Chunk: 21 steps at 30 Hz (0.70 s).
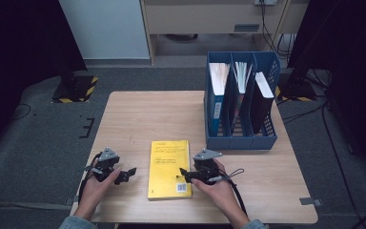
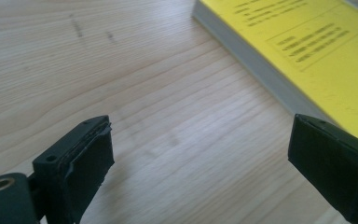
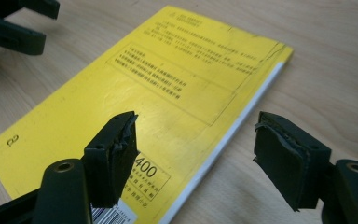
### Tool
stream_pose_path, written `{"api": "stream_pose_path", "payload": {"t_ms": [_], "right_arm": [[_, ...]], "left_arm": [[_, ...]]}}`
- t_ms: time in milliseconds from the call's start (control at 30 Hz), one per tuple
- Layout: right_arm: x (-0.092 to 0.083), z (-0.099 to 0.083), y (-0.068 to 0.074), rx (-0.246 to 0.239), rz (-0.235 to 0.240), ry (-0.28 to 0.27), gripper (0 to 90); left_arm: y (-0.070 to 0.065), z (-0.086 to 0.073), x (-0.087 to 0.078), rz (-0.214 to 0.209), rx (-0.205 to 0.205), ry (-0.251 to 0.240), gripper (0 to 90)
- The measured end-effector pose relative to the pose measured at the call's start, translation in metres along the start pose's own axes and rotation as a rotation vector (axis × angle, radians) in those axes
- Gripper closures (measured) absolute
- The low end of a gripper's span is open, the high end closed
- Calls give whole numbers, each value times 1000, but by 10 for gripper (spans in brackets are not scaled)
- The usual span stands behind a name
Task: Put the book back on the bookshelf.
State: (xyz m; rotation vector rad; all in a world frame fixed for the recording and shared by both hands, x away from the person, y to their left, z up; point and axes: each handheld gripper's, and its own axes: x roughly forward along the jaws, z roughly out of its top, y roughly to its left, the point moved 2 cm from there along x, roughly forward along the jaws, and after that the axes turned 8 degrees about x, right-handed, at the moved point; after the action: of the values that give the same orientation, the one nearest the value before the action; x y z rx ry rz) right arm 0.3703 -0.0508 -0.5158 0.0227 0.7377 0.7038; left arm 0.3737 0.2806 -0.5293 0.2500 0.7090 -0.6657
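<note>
High view: a yellow book point(image 1: 169, 169) lies flat on the wooden surface point(image 1: 138, 119), between the left tool point(image 1: 125, 174) and right tool point(image 1: 187, 174); a blue file rack point(image 1: 240, 138) of books stands beyond.
Left gripper view: jaws wide apart, holding nothing; book edge just beside the right jaw.
Right gripper view: jaws wide apart over the book's near corner, nothing gripped.
Progress: apparently nothing lifted yet; the goal is unclear.

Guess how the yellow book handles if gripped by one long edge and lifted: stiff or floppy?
Probably floppy: the yellow book looks like a thin paperback whose cover already shows creases, so it may sag. Its glossy-looking cover could slip between the fingers. Lying flat on the table, it should slide when pushed, not tip.
</note>
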Motion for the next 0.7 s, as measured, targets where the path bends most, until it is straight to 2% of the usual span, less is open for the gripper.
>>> {"api": "stream_pose_path", "payload": {"t_ms": [100, 133, 233, 333, 400, 633, 700], "right_arm": [[8, -7, 7, -8, 10, 24, 297], [10, -9, 8, -12, 9, 28, 292], [17, -14, 11, -41, -20, 56, 280], [21, -16, 13, -33, -23, 64, 257], [22, -17, 12, -25, -22, 65, 238], [26, -22, 5, 80, 20, 56, 206], [25, -22, 6, 80, 19, 56, 209]], "left_arm": [[-15, 9, 2, -17, 6, -31, 62], [-22, 13, 4, -25, 19, -37, 63], [-36, 18, 10, -39, 62, -23, 61], [-44, 16, 15, -58, 80, -1, 60], [-47, 16, 17, -67, 89, 5, 60], [-58, 18, 24, -94, 95, 9, 60], [-60, 18, 25, -106, 89, 5, 62]]}}
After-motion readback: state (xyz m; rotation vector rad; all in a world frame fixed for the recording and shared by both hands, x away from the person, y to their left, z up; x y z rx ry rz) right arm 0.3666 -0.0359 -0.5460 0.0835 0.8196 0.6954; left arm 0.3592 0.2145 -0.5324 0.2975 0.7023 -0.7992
